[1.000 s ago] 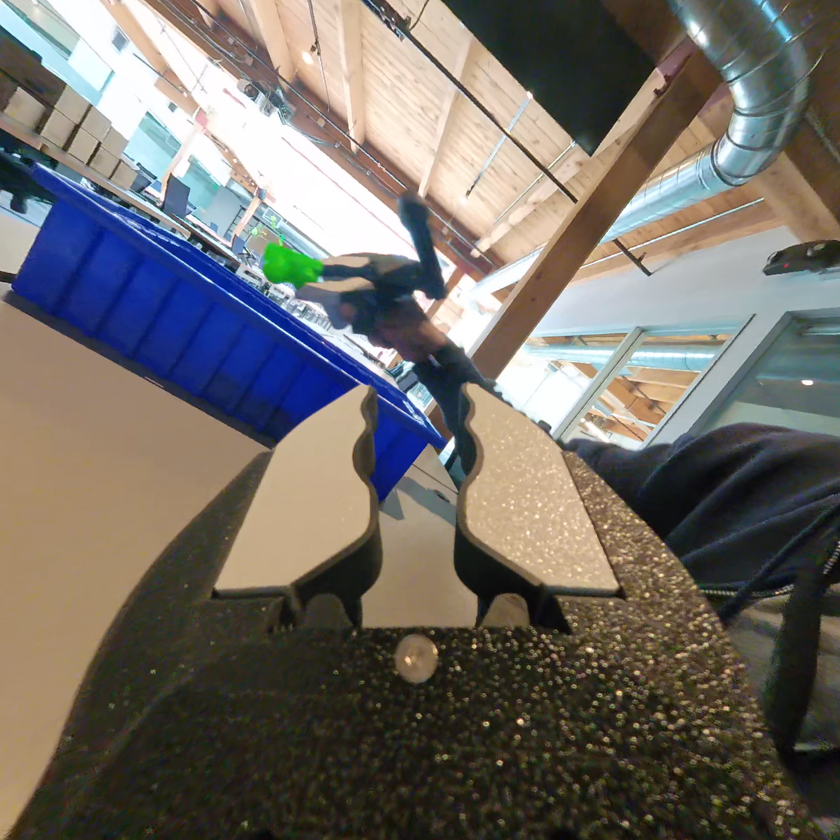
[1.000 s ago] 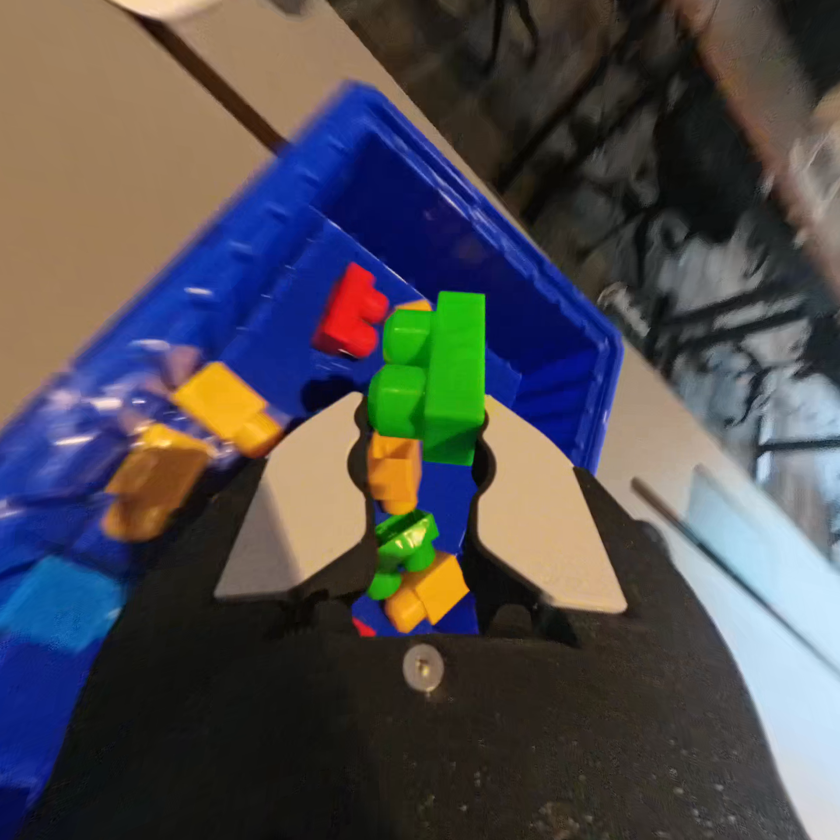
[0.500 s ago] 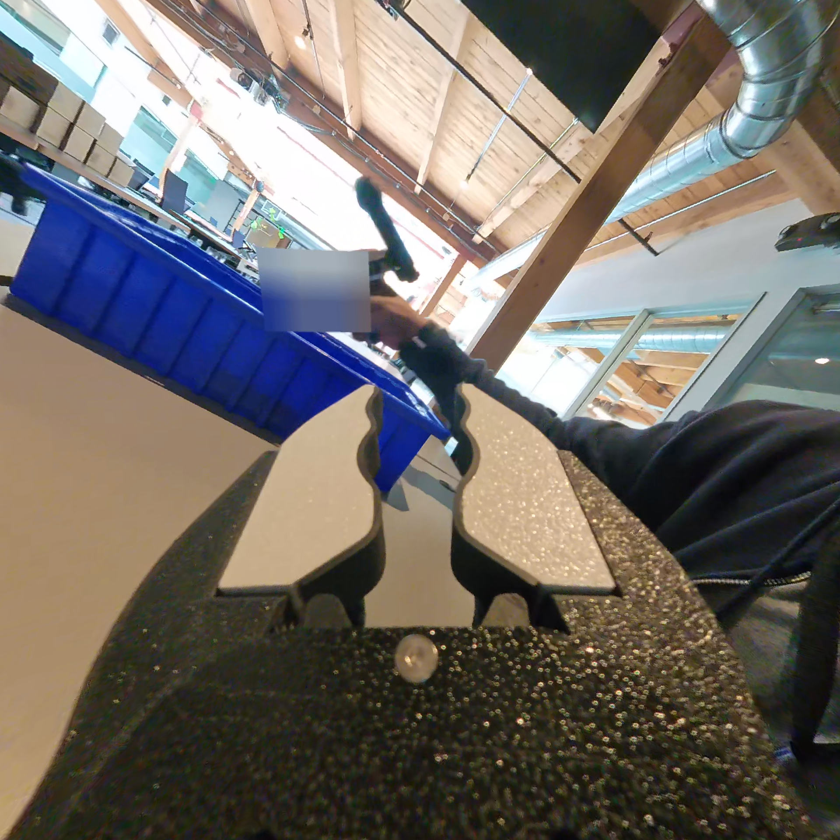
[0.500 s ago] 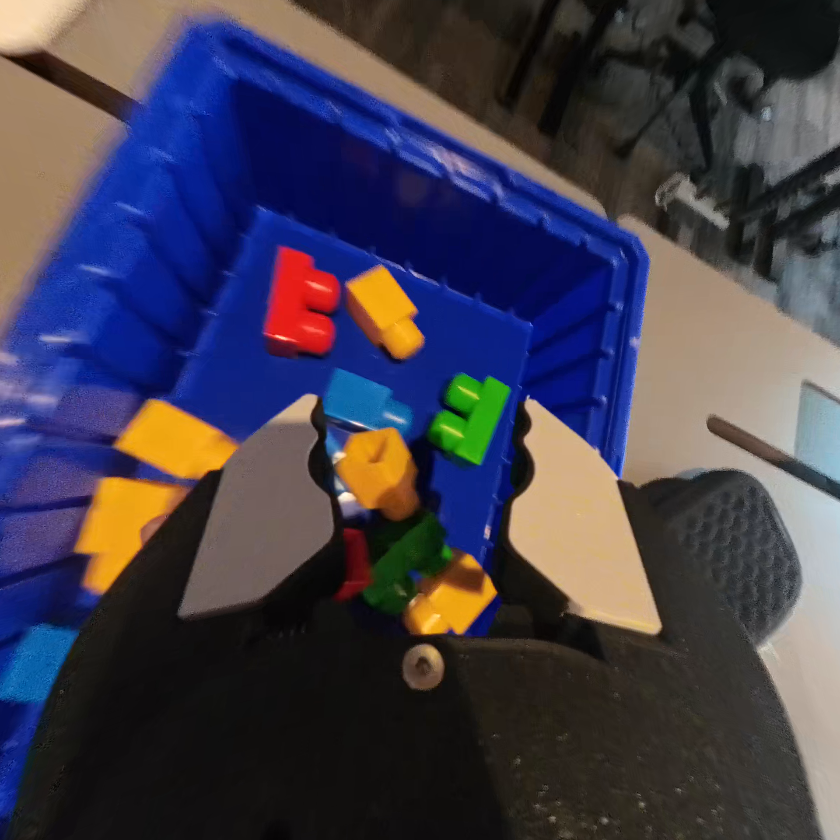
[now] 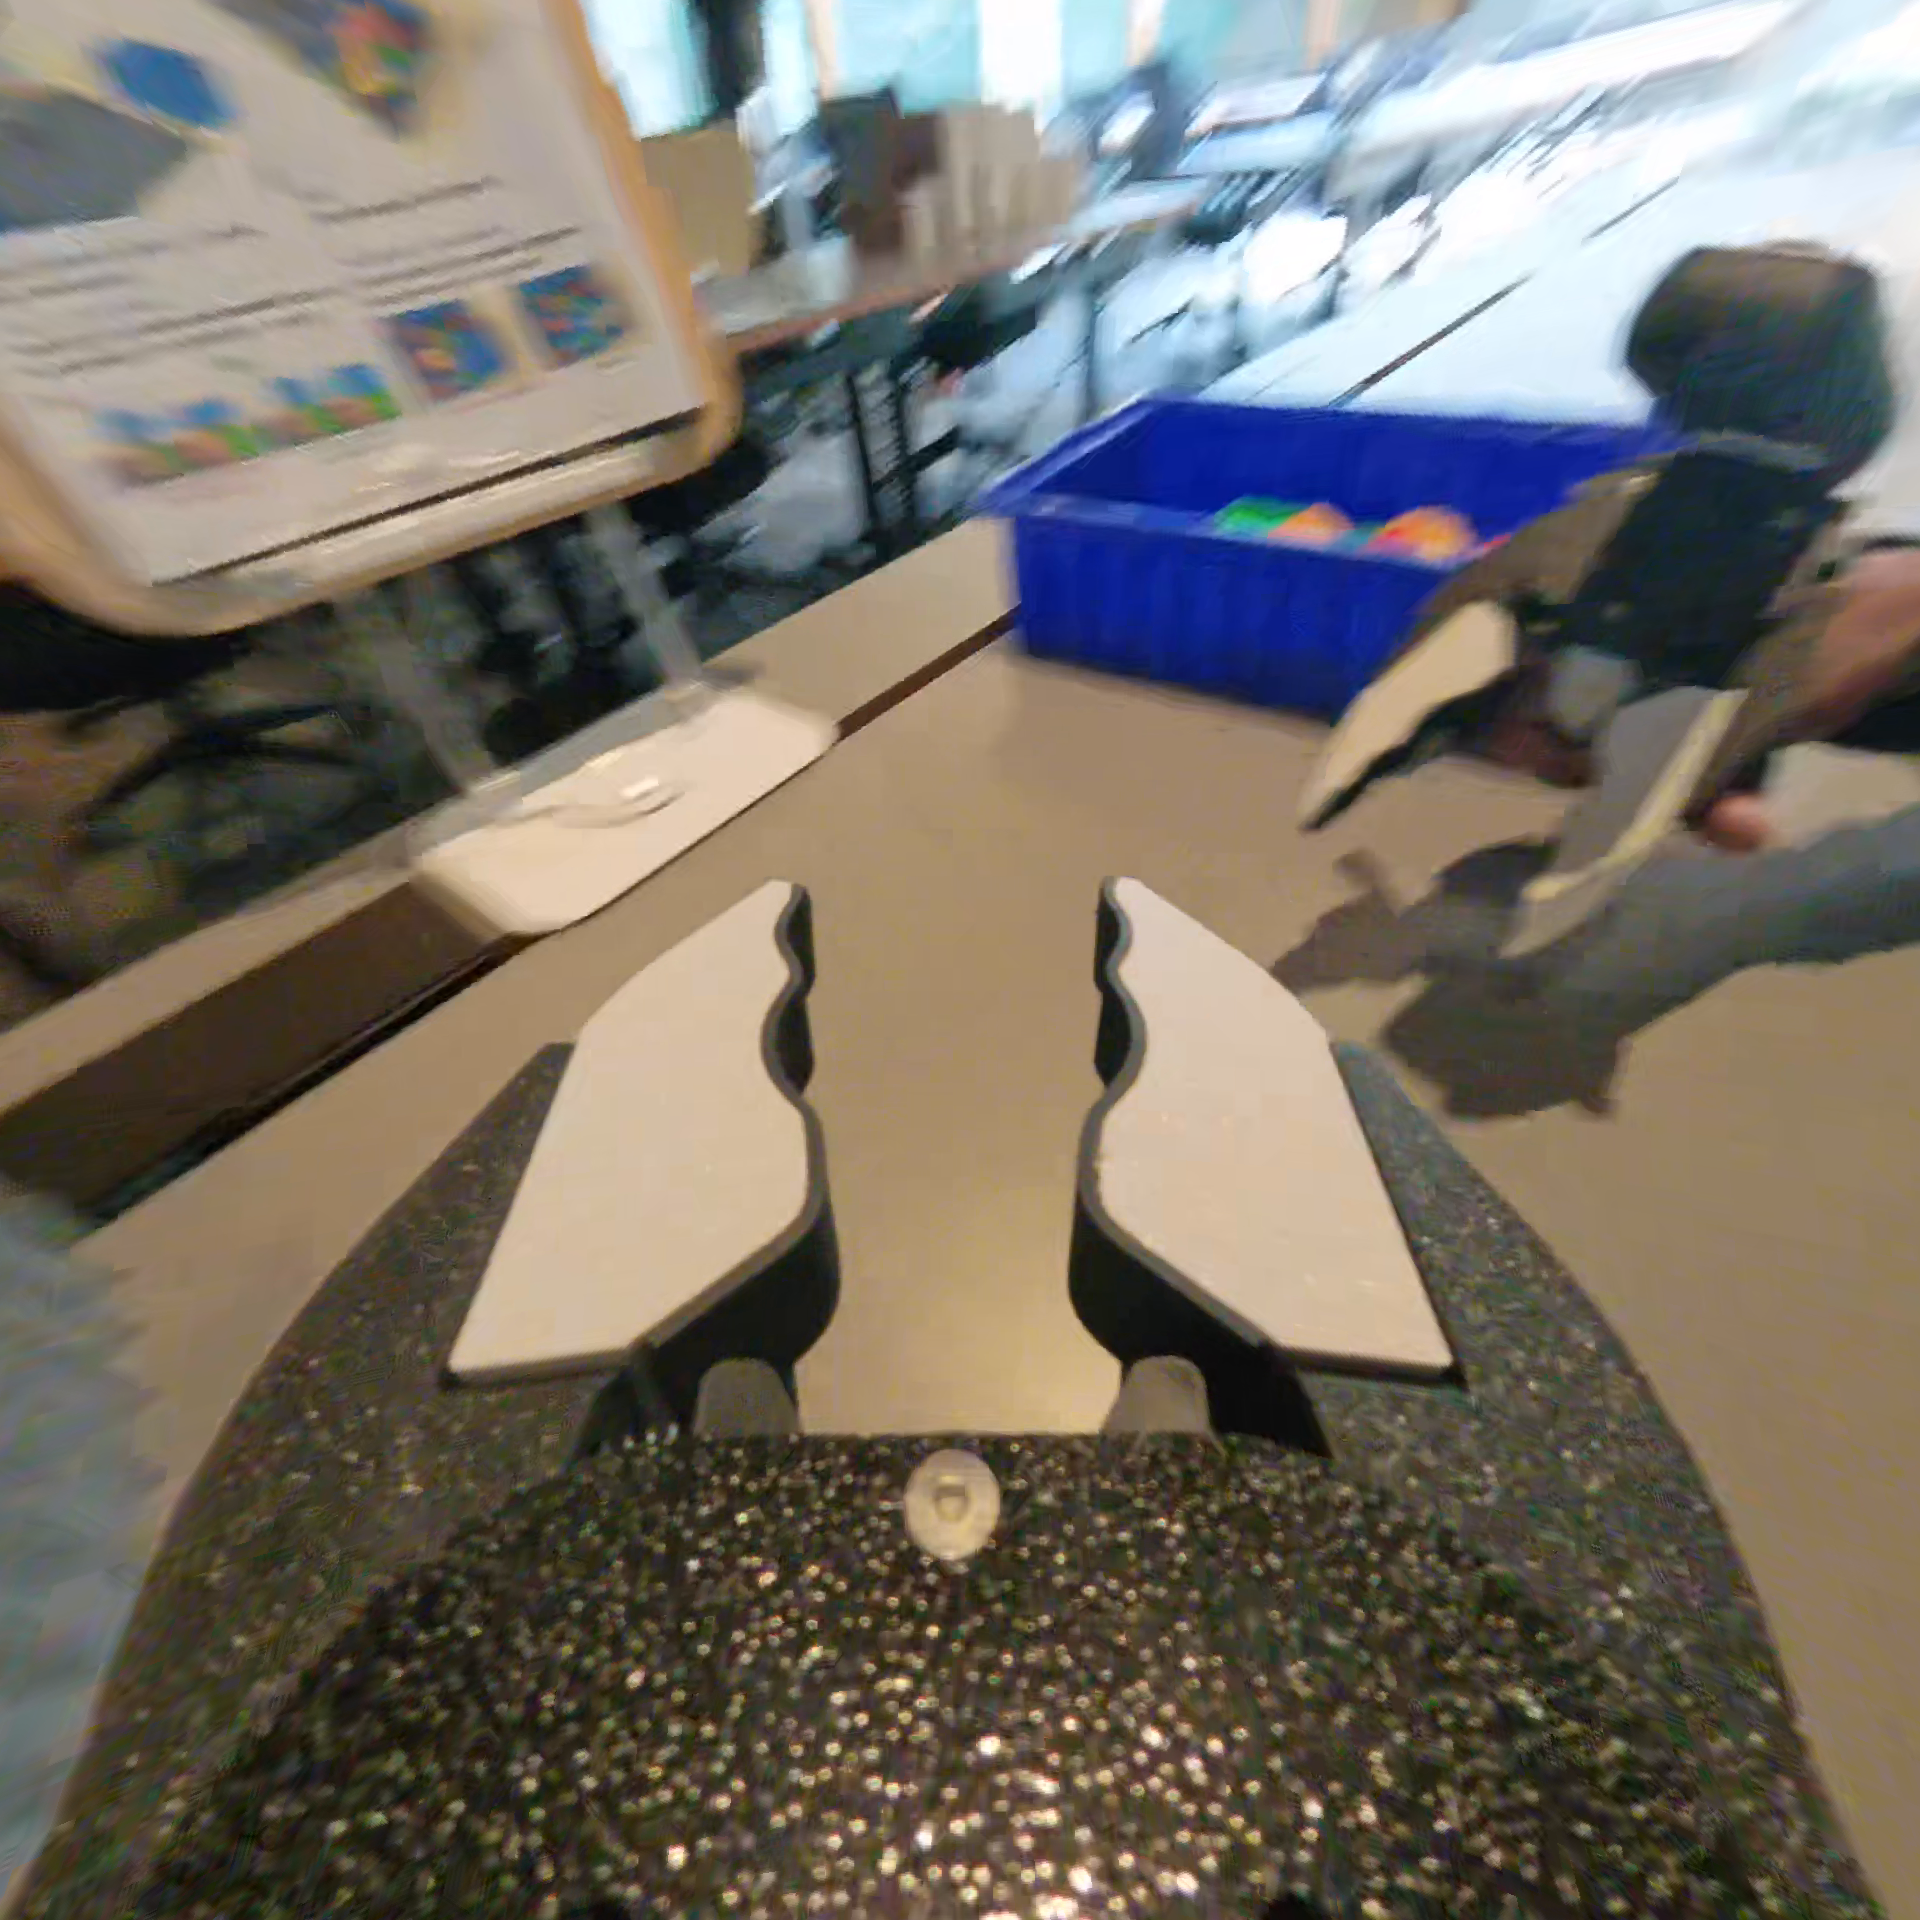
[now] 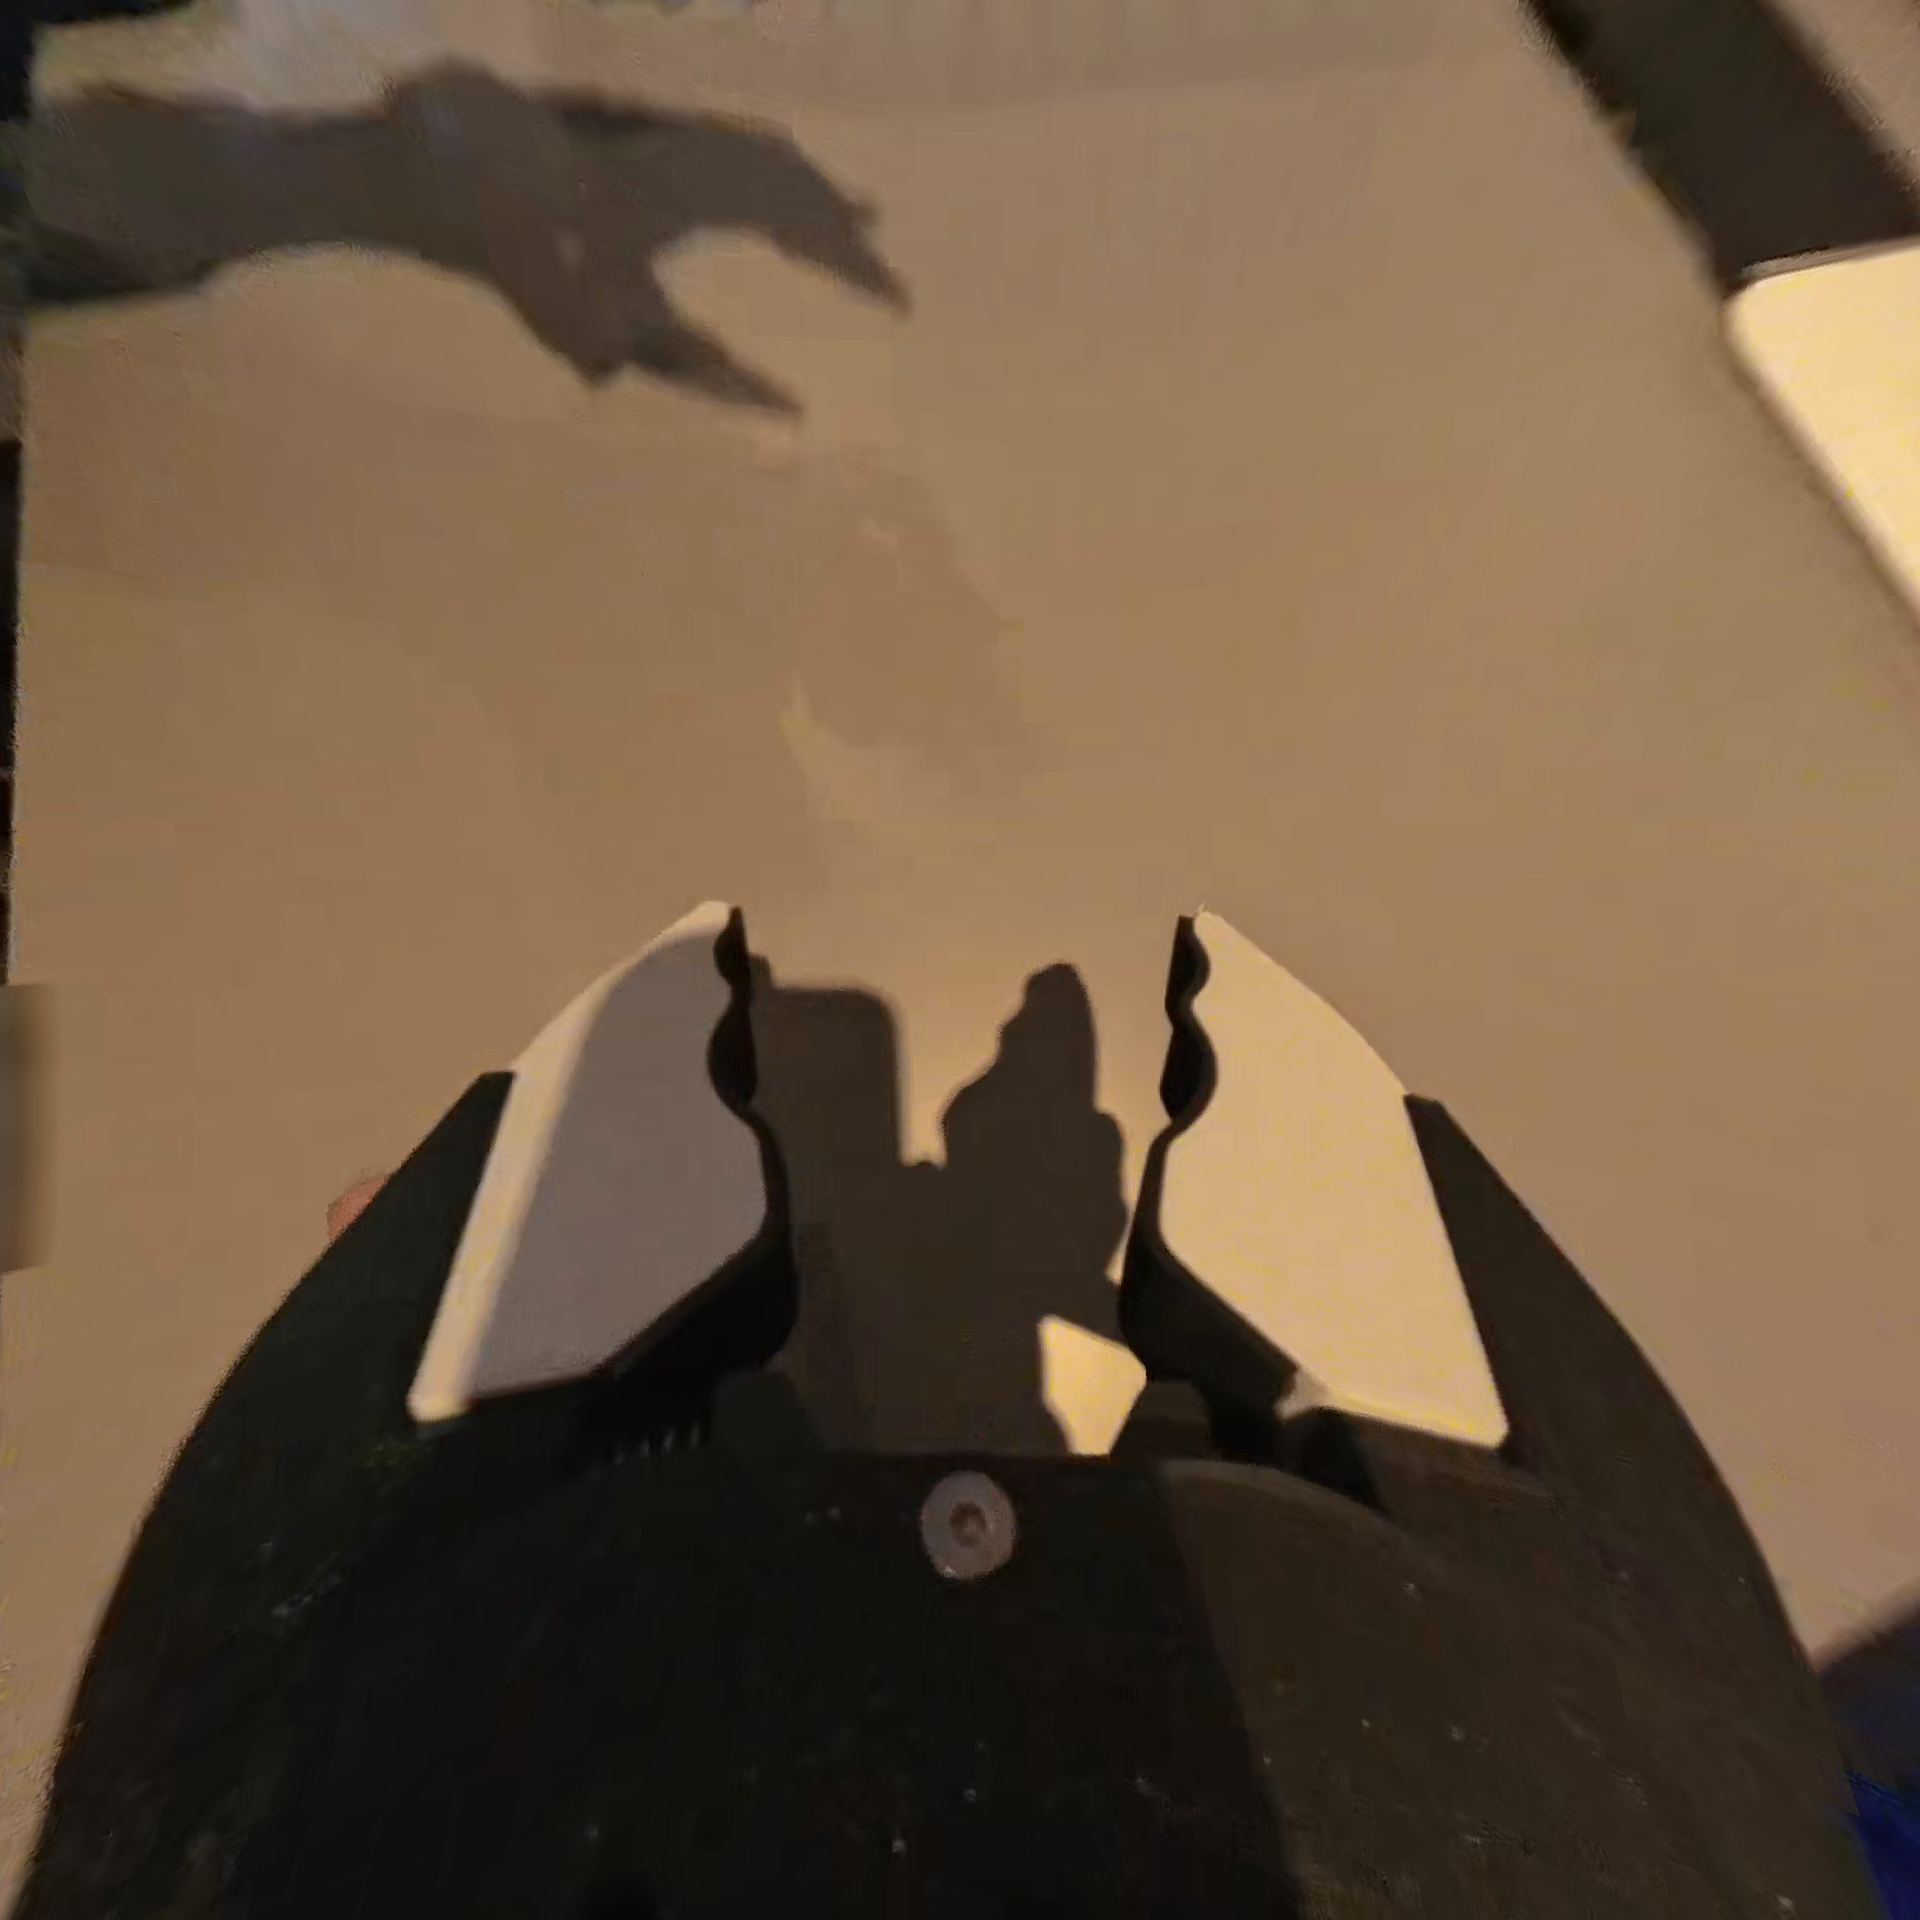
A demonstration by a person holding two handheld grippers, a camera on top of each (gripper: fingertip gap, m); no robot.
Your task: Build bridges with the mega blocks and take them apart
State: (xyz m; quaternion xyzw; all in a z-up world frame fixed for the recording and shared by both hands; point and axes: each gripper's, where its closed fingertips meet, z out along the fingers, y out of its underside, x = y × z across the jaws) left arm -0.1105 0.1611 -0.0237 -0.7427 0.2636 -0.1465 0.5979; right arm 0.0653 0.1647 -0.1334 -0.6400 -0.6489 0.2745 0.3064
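My left gripper point(image 5: 948, 904) is open and empty, held low over the grey table point(image 5: 1039, 748). A blue bin point(image 5: 1226, 592) stands at the far right of the table, with several coloured mega blocks point(image 5: 1340, 528) showing over its rim. My right gripper shows in the left wrist view point(image 5: 1423, 852), open and empty, in front of the bin above the table. In the right wrist view my right gripper point(image 6: 958, 925) is open over bare table point(image 6: 1039, 571), with nothing between the fingers. No block lies on the table in either view.
A tilted instruction board point(image 5: 312, 281) on a clear stand with a white base point(image 5: 623, 800) stands at the table's left edge. A white flat object point(image 6: 1849, 416) lies at the right wrist view's right edge. Chairs and desks sit beyond the table.
My right gripper let the green block fall into the bin, then swung away to face bare table. My left gripper tipped down from the ceiling and opened wider.
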